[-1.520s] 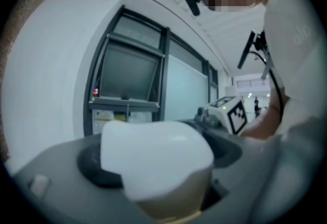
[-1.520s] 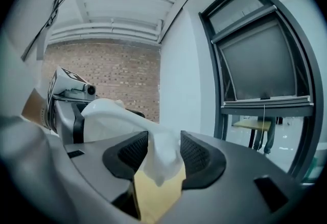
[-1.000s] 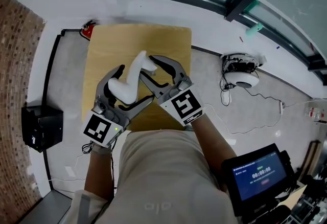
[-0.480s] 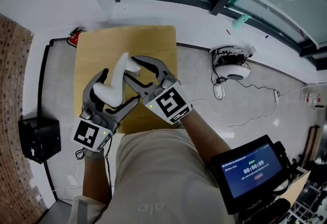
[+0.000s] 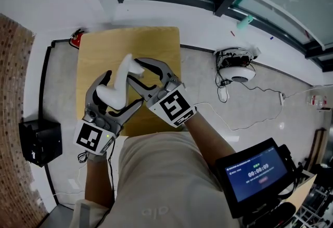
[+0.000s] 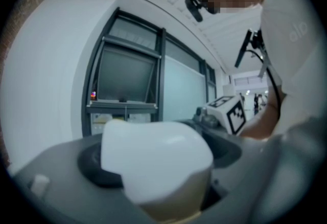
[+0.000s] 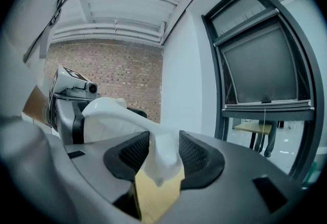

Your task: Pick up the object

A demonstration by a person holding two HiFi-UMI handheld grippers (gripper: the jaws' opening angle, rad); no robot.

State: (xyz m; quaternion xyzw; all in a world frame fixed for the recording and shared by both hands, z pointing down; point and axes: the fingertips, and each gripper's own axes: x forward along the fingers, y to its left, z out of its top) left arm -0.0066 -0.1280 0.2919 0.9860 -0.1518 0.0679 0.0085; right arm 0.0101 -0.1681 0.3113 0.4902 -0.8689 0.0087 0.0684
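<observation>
A white, bone-shaped object [image 5: 123, 77] hangs above the wooden table [image 5: 151, 39], held at both ends. My left gripper [image 5: 120, 92] is shut on its wide, rounded end, which fills the left gripper view as the white object [image 6: 153, 159]. My right gripper [image 5: 134, 69] is shut on the narrow end, its ribbed black pads [image 7: 196, 154] pressing both sides of the white neck [image 7: 161, 149]. The two grippers sit close together, jaws pointing away from the person over the table's near half.
A black box [image 5: 39, 141] stands on the floor at the left. A white round device with cables [image 5: 238, 72] lies at the right. A screen [image 5: 256, 174] shows at the lower right. A red item [image 5: 77, 38] sits by the table's far left corner. A dark window frame [image 5: 171, 0] runs behind.
The head view has shifted, so table and grippers show further left in the picture. Both grippers keep the same hold on the white object.
</observation>
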